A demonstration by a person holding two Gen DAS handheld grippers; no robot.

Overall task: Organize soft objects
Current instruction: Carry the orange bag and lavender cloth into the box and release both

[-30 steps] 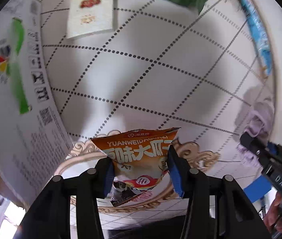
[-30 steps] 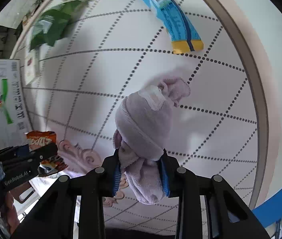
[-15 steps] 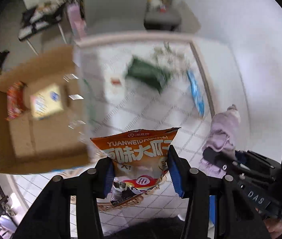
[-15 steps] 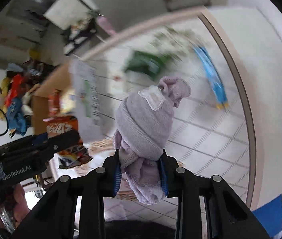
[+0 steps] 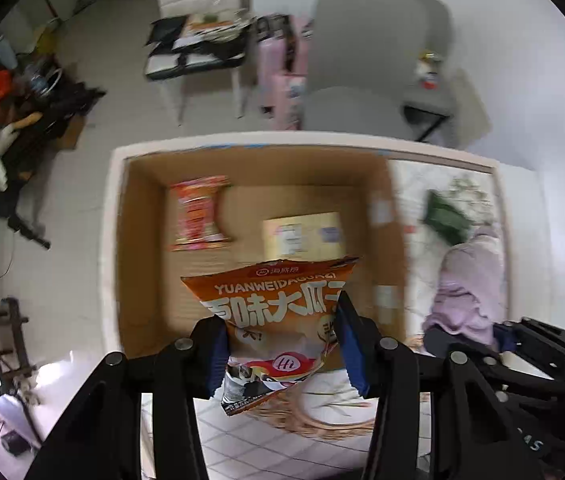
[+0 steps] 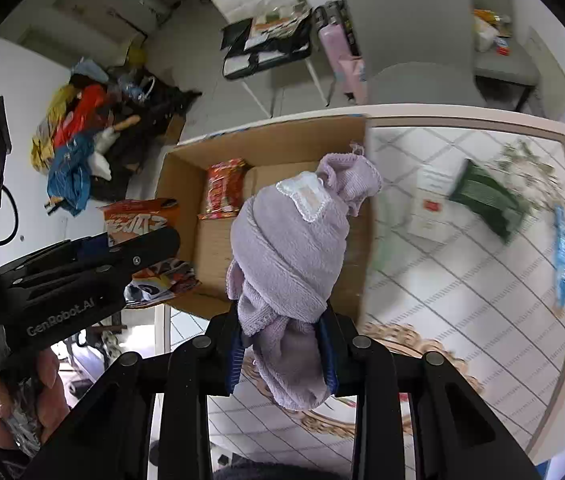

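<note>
Left claw [image 5: 280, 344] is clamped on the orange snack bag [image 5: 278, 312], held in the air at the near edge of the open cardboard box [image 5: 138, 240]. Right claw [image 6: 282, 354] is clamped on the rolled lilac cloth [image 6: 294, 248], also aloft, near the box's right wall.

Step in hand, as I judge it: carrying both to the box. Bring each claw past the rim and over bare cardboard floor before you let go. The bag is pinched low, so its top may flop; lower it rather than drop it. Keep the two claws apart so they don't collide over the opening.

Count:
- in the box, two: one red packet [image 5: 196, 214], one yellowish packet [image 5: 302, 234].
- held, two: one bag, one cloth.
- on the table [image 6: 462, 280], three: one green bag [image 6: 486, 198], one blue wrapper [image 6: 561, 256], one white card [image 6: 430, 208].
</note>
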